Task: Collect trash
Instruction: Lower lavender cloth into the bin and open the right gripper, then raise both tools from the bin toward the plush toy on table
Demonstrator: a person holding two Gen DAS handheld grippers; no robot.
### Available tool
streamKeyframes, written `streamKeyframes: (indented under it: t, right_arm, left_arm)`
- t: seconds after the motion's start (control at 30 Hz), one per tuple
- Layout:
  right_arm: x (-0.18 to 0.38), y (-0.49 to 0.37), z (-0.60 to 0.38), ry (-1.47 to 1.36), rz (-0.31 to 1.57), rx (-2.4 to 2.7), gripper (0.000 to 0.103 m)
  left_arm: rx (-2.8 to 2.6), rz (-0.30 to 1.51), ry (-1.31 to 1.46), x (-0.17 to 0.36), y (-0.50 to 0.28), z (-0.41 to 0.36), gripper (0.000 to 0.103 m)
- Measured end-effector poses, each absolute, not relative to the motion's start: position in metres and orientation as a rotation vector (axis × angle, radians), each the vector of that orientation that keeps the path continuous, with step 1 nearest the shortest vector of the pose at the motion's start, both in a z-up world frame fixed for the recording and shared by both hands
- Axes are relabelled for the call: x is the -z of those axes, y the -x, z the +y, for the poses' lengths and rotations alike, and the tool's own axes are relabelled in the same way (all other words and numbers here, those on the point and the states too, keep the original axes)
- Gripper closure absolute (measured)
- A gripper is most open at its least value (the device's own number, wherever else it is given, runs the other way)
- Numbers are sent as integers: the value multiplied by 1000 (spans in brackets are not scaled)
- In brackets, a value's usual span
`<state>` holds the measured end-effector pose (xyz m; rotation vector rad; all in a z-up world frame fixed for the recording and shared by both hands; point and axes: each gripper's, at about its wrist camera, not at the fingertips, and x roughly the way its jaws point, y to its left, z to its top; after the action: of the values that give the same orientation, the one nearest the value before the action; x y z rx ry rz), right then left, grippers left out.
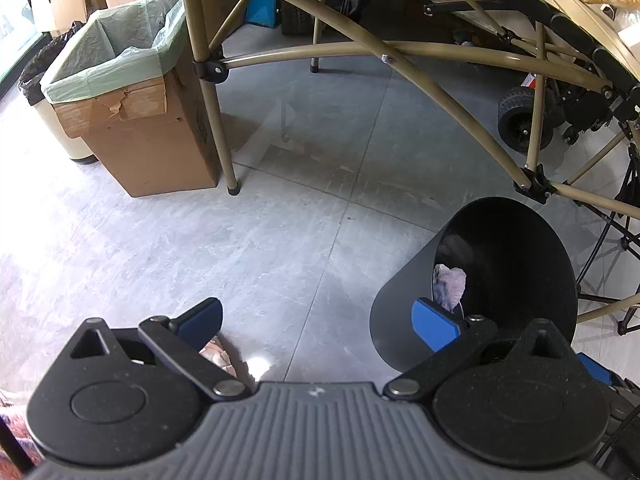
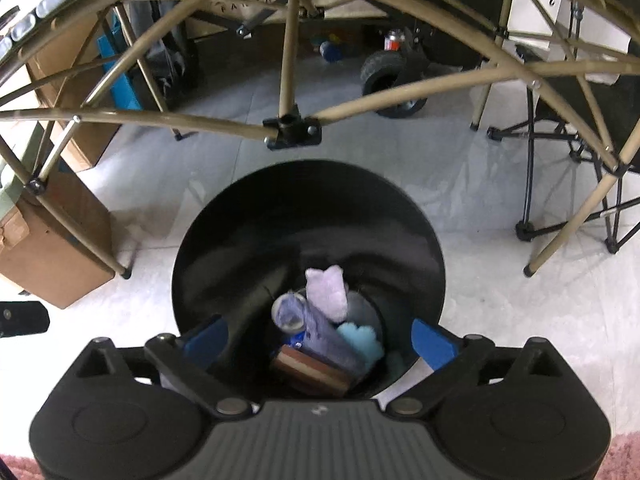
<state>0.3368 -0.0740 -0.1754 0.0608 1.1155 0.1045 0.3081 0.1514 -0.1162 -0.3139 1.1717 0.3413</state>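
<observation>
In the right wrist view my right gripper point(image 2: 320, 340) stands open straight above the round black bin point(image 2: 304, 208), with nothing between its blue pads point(image 2: 206, 342). At the bin's bottom lie a lilac crumpled wad point(image 2: 328, 292), a bluish-purple tube point(image 2: 320, 336), a light blue soft piece point(image 2: 358, 340) and a brown block point(image 2: 312, 372). My left gripper point(image 1: 318, 322) is open too, low over the grey floor to the left of the bin point(image 1: 400, 312); the lilac wad point(image 1: 450, 286) shows inside. A pinkish patterned scrap point(image 1: 218, 354) lies on the floor, partly hidden under the left finger.
The tan tube frame of a folding table point(image 1: 440, 92) arches over the bin. A cardboard box with a green liner point(image 1: 120, 80) stands at the far left beside a table leg. A wheeled cart point(image 1: 524, 120) and black stand legs point(image 2: 568, 200) are on the right. A pink rug edge point(image 2: 624, 452) is near me.
</observation>
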Motion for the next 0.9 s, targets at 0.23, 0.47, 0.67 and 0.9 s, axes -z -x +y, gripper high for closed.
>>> streamKeyframes:
  t: [0.23, 0.47, 0.67, 0.9]
  right_arm:
    - [176, -336, -76, -74, 1125, -111, 4]
    - [175, -337, -75, -80, 1127, -113, 4]
    - [174, -336, -76, -89, 1126, -117, 4]
    - [165, -333, -79, -107, 1112, -137, 4]
  left_arm:
    - [-341, 1172, 314, 116, -308, 151, 0]
    - [-339, 1170, 313, 116, -308, 150, 0]
    - [-336, 1165, 310, 114, -309, 148, 0]
    - [-330, 1137, 312, 107, -306, 150, 0]
